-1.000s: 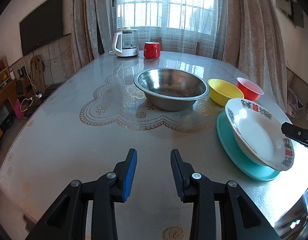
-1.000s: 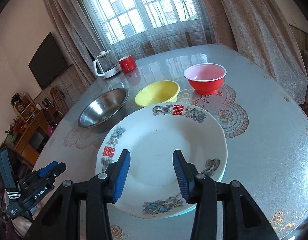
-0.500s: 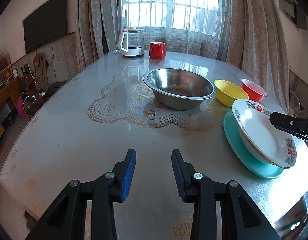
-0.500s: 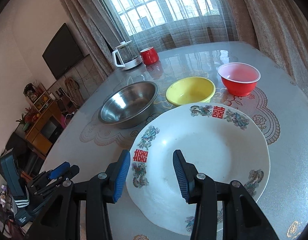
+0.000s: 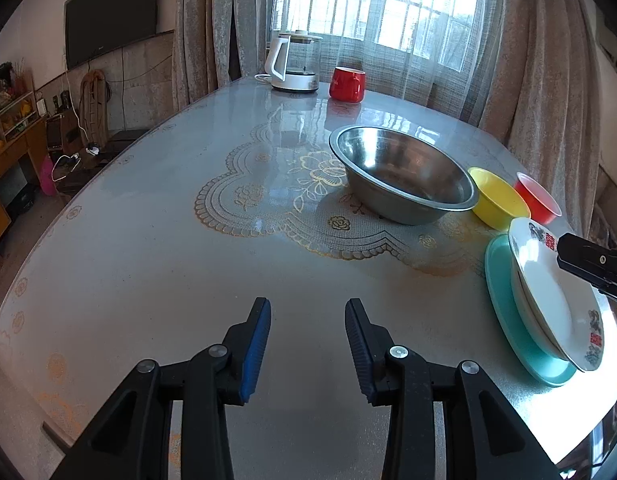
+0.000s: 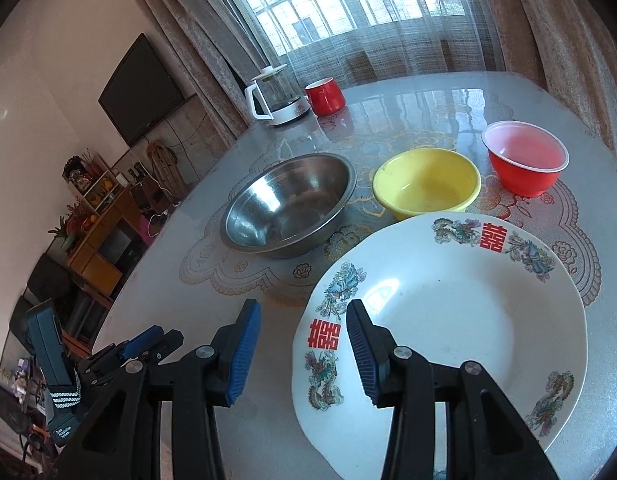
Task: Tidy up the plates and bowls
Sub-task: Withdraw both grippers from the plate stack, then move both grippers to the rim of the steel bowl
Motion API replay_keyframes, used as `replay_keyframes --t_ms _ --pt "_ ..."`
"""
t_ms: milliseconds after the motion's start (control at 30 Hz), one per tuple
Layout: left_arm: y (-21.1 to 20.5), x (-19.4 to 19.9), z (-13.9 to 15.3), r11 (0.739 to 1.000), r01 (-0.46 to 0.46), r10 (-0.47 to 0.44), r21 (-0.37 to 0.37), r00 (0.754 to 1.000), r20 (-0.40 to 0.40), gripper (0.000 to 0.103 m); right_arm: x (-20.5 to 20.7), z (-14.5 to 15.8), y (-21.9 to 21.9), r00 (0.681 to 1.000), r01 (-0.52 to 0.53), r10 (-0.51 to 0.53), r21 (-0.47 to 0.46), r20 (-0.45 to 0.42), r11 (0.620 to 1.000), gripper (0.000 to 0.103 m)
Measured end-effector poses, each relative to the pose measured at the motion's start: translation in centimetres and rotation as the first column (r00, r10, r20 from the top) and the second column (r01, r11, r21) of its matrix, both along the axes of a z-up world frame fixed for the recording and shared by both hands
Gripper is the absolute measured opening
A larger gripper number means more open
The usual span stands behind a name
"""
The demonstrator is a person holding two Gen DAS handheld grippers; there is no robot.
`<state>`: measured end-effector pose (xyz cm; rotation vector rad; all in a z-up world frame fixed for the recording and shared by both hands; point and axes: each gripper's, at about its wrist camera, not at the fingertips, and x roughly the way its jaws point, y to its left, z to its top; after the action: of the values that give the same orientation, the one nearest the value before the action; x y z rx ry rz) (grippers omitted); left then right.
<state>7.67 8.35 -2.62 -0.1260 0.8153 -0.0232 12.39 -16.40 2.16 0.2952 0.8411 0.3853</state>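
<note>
Left view only: teal plate [image 5: 504,312] lying under your white plate [image 5: 548,296], right of the steel bowl [image 5: 404,174].
Right view only: your left tongs [image 6: 148,346] hanging off the desk [image 6: 428,96] edge.
Left tongs [image 5: 307,334]: standing apart, gripping nothing.
Right tongs [image 6: 303,338]: standing apart, one finger [image 6: 362,356] hovering over the white plate [image 6: 448,320].
Yellow bowl [image 6: 426,188], red bowl [image 6: 524,162]: sitting beyond.
Room: kettle [image 5: 293,62], mug [image 5: 347,83], curtains [image 5: 212,24], TV [image 5: 112,10].

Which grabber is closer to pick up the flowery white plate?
Probably the right gripper: the white plate lies just past its open fingers. The left gripper hangs over bare table.
</note>
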Motion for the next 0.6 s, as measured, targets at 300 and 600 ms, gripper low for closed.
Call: replay_keyframes --t_ms 300,600 --pt "0.7 3.4 1.8 0.995 0.049 -0.045 -0.090 0.998 0.049 0.044 4.6 0.2 1.5 0.999 -0.022 0.024 0.033 -0.040 0.999 0.045" --pt "1.1 8.4 2.4 0.989 0.033 -0.030 -0.146 0.999 0.021 0.044 9.6 -0.9 1.8 0.995 0.024 -0.022 0.015 -0.097 1.000 0.046"
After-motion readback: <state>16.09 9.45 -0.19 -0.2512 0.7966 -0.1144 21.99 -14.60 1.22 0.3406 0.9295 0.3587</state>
